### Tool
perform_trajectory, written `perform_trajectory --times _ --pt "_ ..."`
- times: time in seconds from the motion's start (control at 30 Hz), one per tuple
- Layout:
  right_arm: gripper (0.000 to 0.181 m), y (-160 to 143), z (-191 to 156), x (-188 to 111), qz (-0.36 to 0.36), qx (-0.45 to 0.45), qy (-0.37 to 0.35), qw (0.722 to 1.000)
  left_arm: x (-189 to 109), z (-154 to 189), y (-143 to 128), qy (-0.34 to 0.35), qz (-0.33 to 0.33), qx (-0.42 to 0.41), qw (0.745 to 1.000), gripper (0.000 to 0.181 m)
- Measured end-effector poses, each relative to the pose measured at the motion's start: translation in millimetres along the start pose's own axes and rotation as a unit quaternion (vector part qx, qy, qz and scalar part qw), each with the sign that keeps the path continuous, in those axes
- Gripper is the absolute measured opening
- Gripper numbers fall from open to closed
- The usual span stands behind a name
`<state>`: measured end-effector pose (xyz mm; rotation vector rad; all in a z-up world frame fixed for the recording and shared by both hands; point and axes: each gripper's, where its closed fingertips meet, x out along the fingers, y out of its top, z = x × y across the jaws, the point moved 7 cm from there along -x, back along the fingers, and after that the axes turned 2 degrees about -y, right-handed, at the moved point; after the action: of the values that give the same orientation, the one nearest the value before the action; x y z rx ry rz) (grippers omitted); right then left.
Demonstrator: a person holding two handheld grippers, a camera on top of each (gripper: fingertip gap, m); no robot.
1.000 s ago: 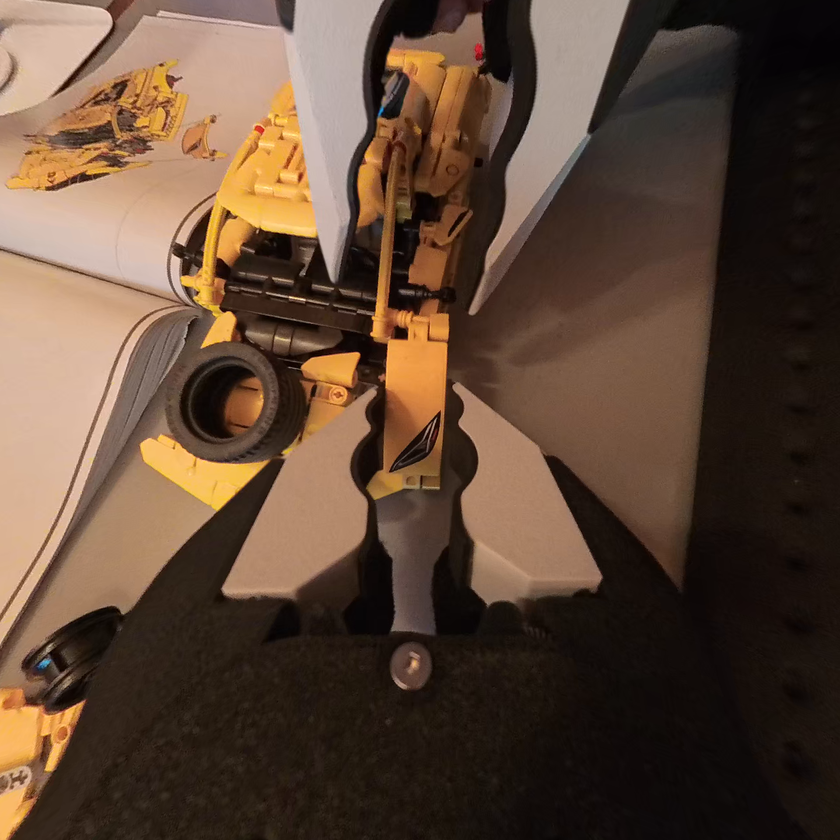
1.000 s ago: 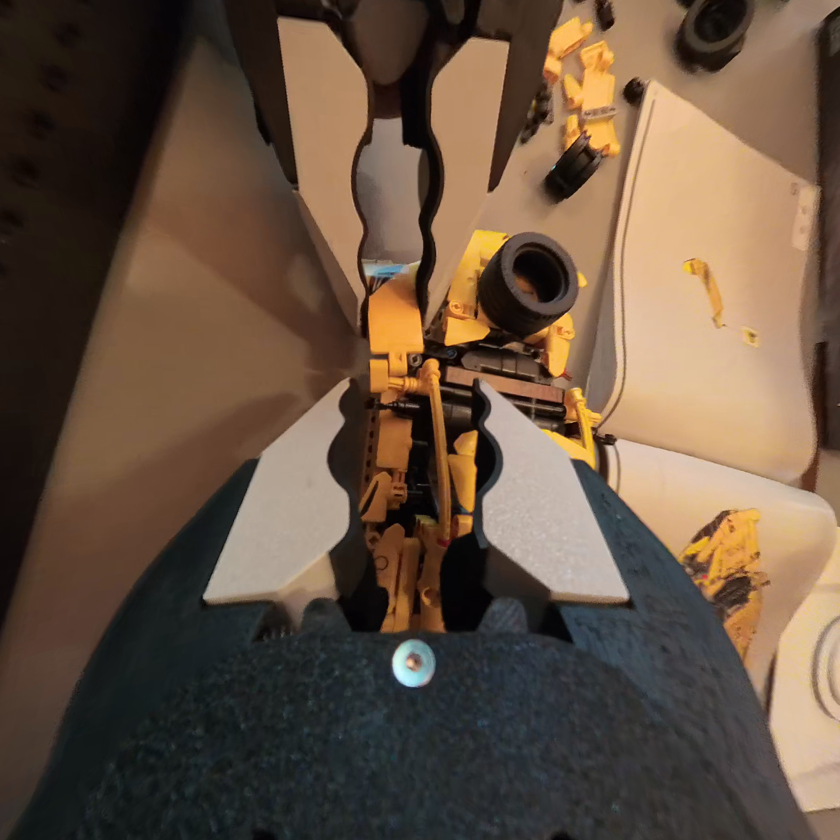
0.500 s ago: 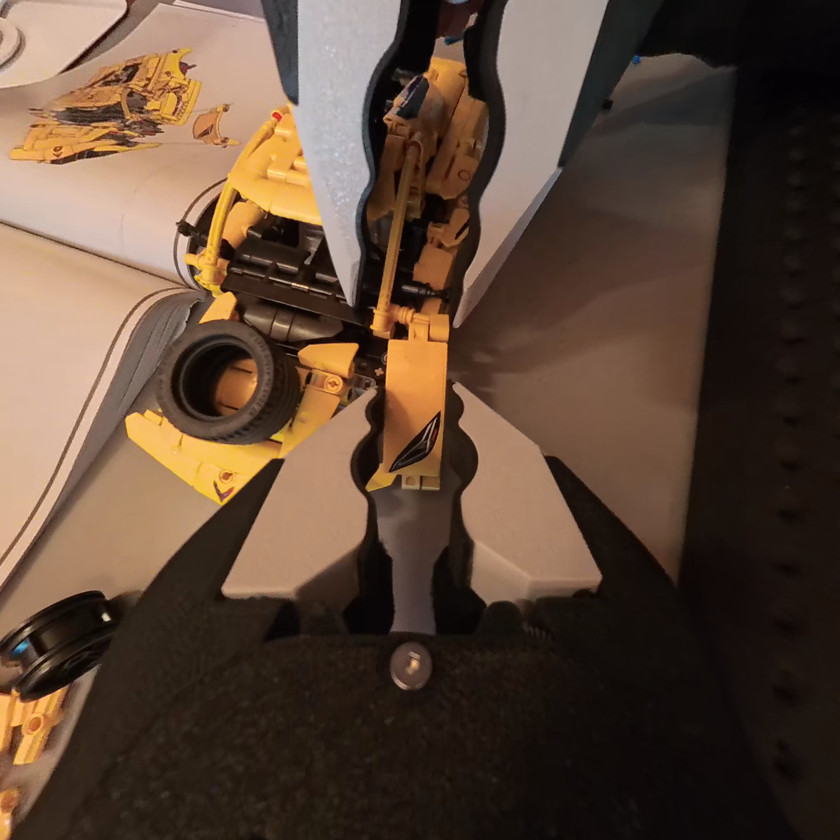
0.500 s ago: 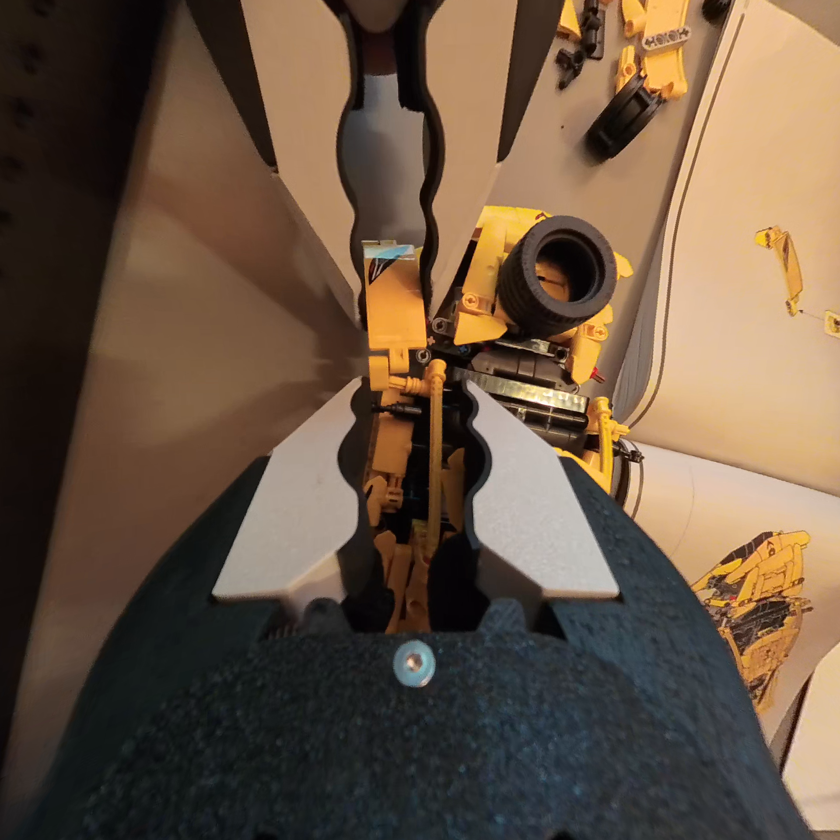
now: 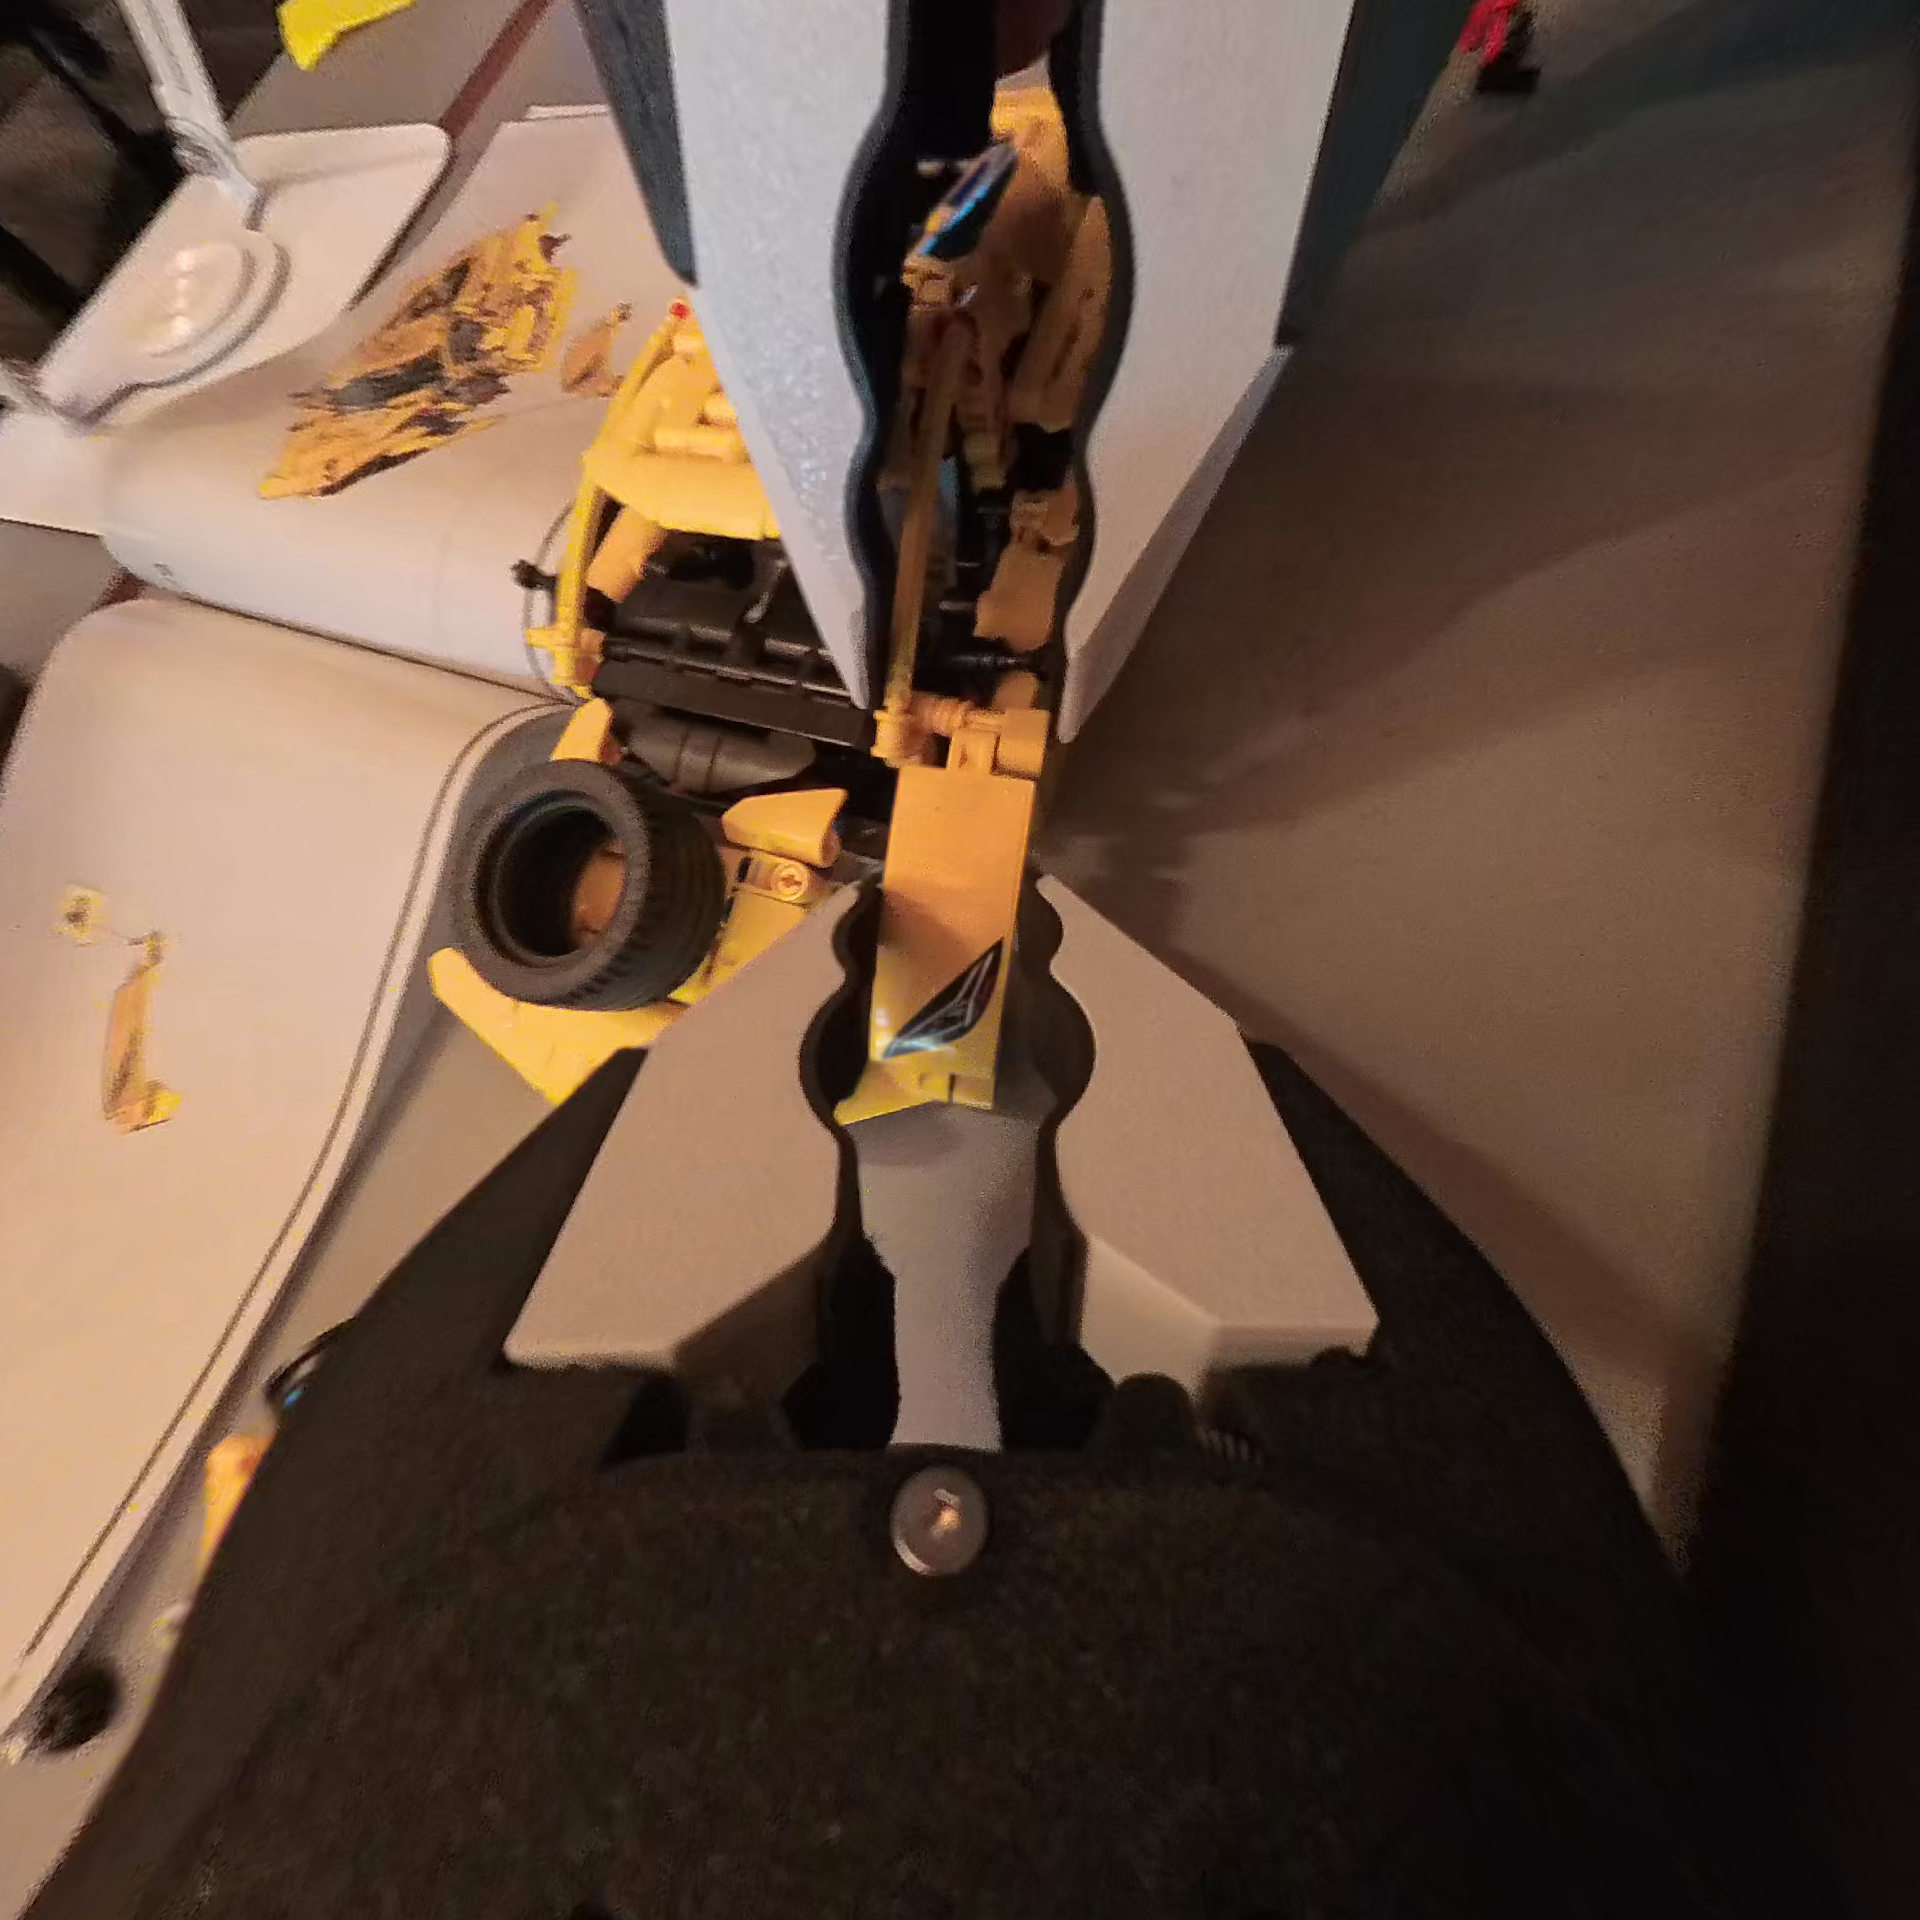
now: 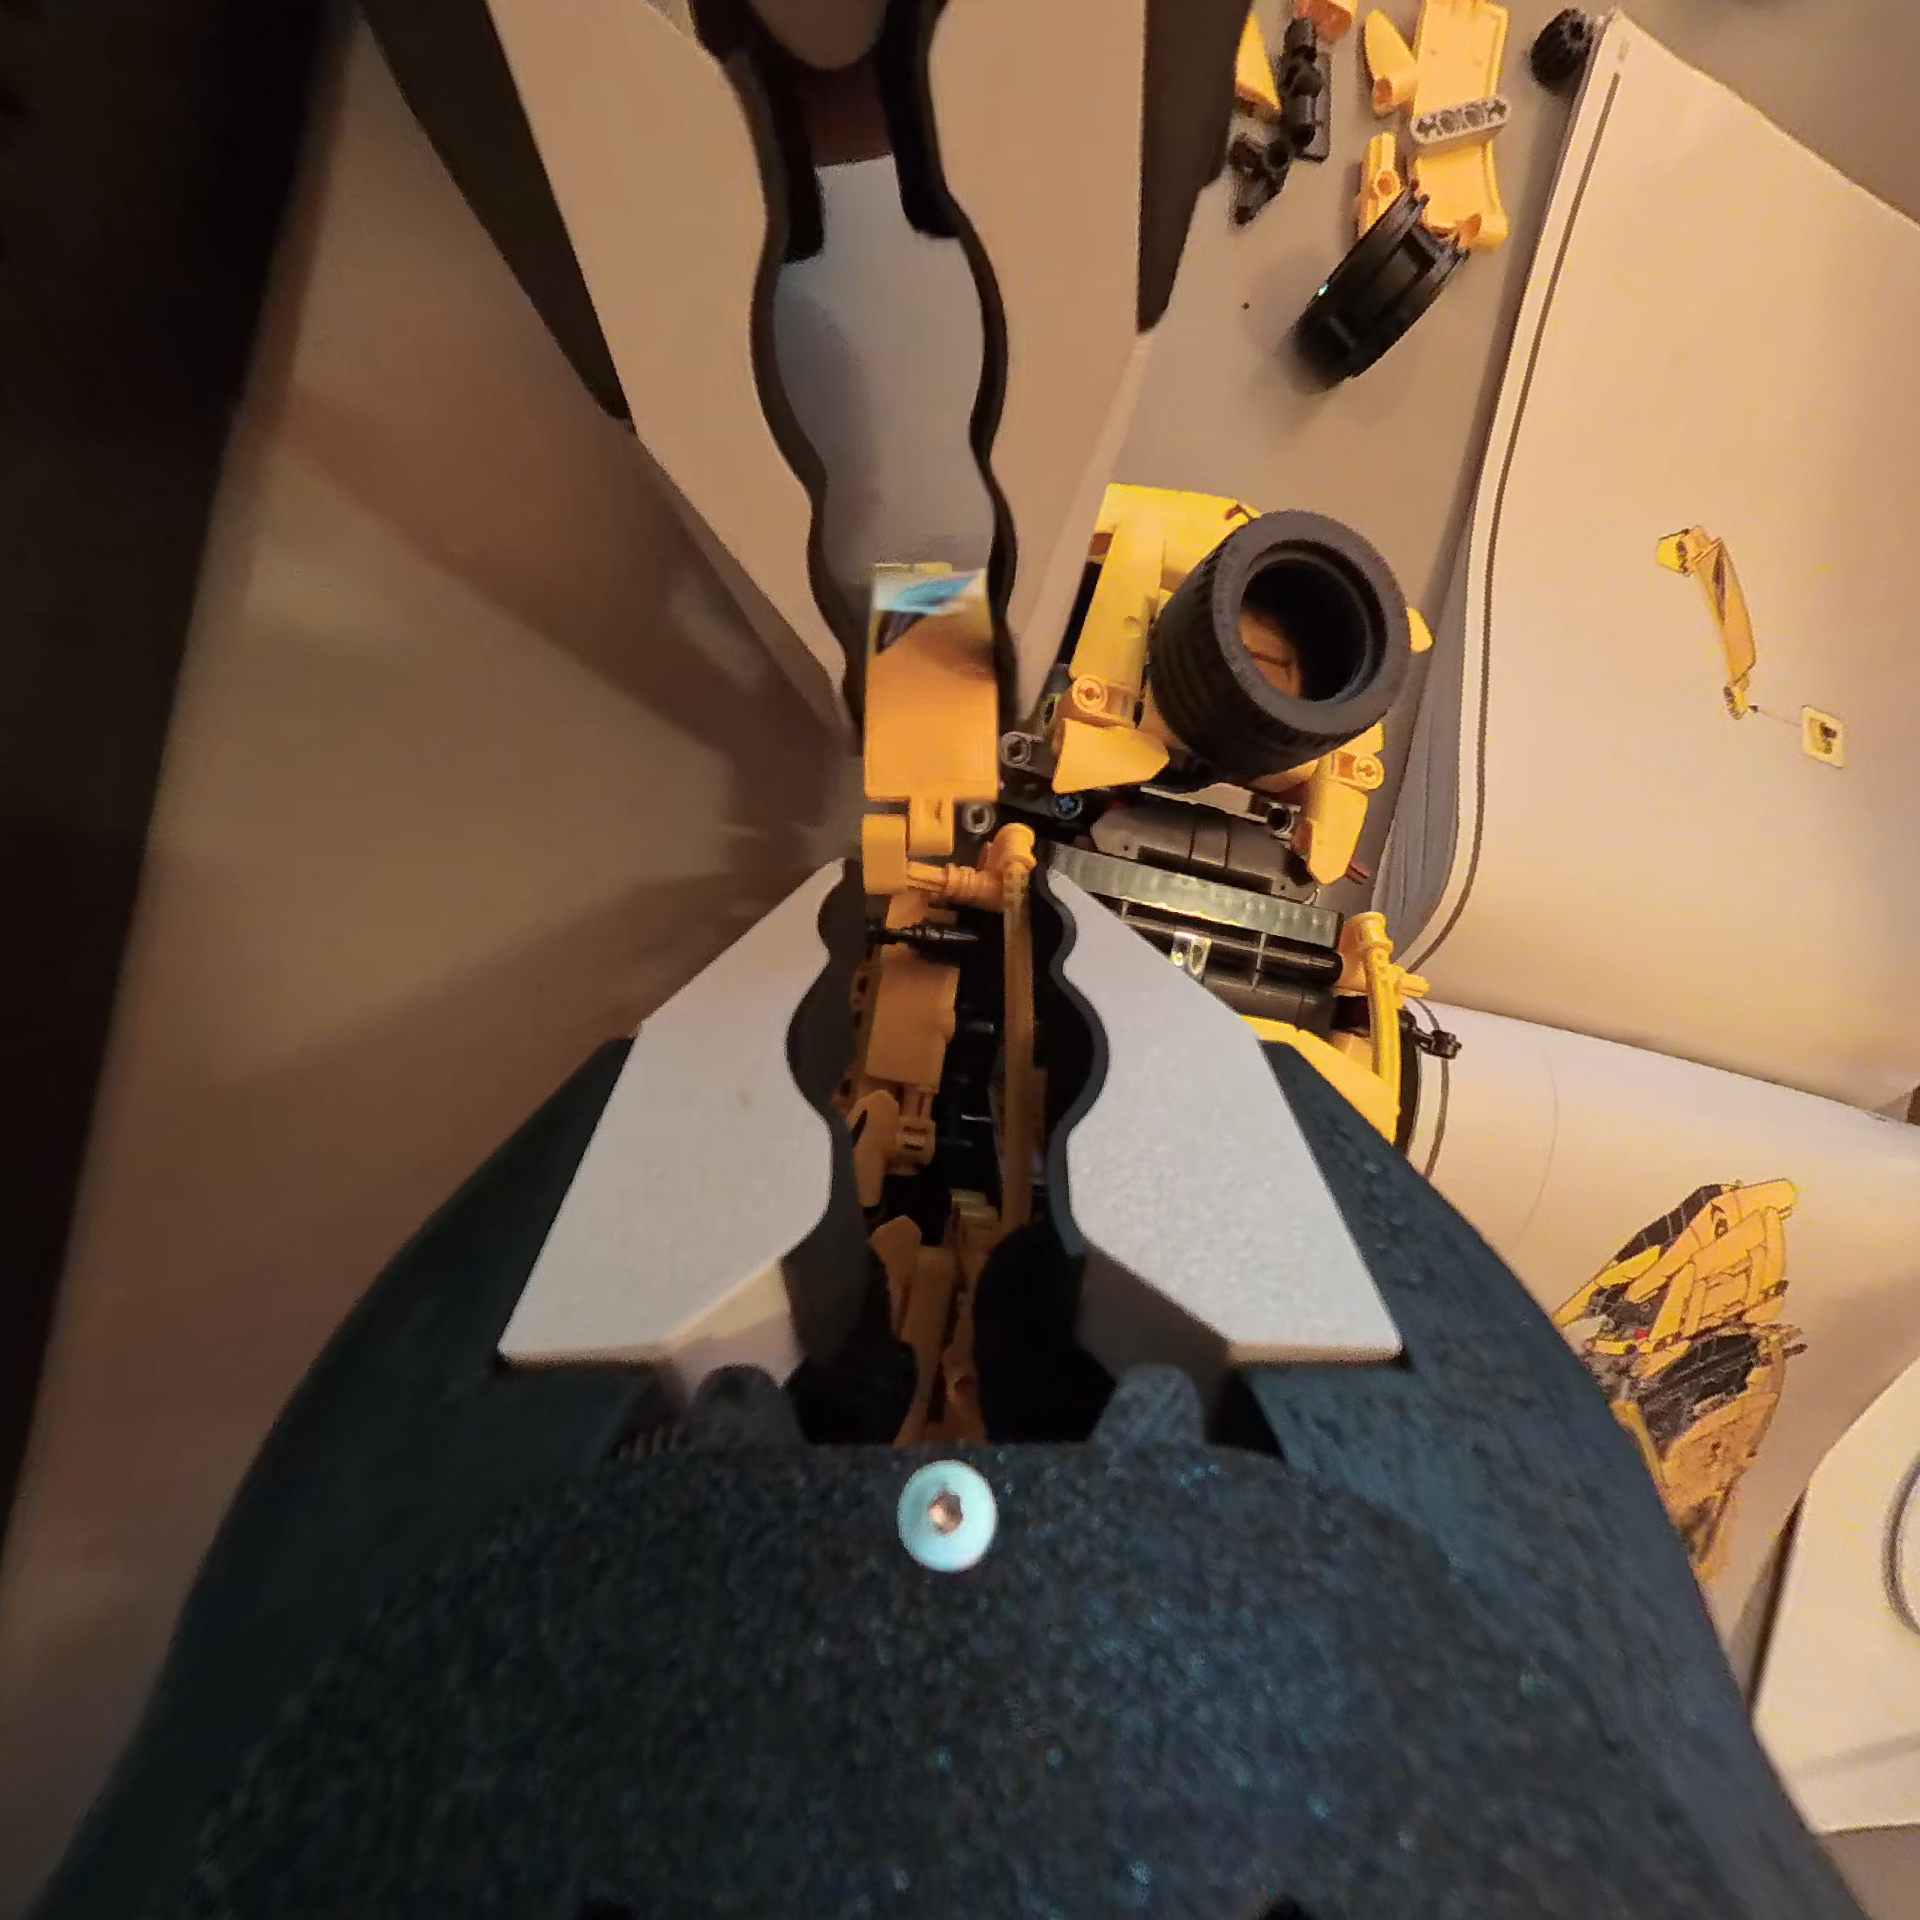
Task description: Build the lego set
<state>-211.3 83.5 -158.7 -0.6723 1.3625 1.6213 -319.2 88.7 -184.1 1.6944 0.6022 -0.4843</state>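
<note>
The part-built yellow lego car (image 5: 665, 436) with one black tyre (image 5: 582, 894) is held between both grippers over the table. My left gripper (image 5: 951, 904) is shut on the car's yellow end panel (image 5: 951, 883), which bears a dark sticker. My right gripper (image 6: 945, 883) faces it and is shut on the car's yellow and black body (image 6: 914, 1029). In the right wrist view the left gripper (image 6: 930, 717) comes in from the top, clamped on the panel (image 6: 925, 717), with the tyre (image 6: 1288, 665) to its right. In the left wrist view the right gripper (image 5: 966, 707) comes in from the top.
The open instruction booklet (image 5: 208, 831) lies left of the car and also shows in the right wrist view (image 6: 1662, 520). Loose yellow parts (image 6: 1444, 114) and a black wheel rim (image 6: 1371, 281) lie beyond it. A white tray (image 5: 208, 281) stands far left. The grey table (image 5: 1455, 727) ends at a dark edge. Only a small space, under 4 cm, lies between the two pairs of fingers. Left tips and right tips are each some 15 cm from the black wheel rim (image 6: 1371, 281).
Both grippers keep their hold. The car and both grippers have shifted over the table, so more of the booklet and loose parts shows. The picture is blurred by the motion.
</note>
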Motion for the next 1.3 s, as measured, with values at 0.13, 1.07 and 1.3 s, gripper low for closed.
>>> perform_trajectory --times 0.13,1.07,1.3 --pt "0.028 1.5 3.1 -1.1 0.002 0.034 0.02 0.999 -6.3 -4.4 -1.6 0.046 0.009 0.004 0.999 0.026" --pt "0.025 1.2 8.3 -1.3 0.023 0.059 -0.006 0.998 5.2 3.8 -11.8 0.212 -0.049 0.138 0.966 0.002" --pt "0.027 0.4 5.8 -0.6 0.016 0.042 -0.021 0.999 -4.0 9.6 -6.2 0.232 -0.021 0.131 0.964 0.009"
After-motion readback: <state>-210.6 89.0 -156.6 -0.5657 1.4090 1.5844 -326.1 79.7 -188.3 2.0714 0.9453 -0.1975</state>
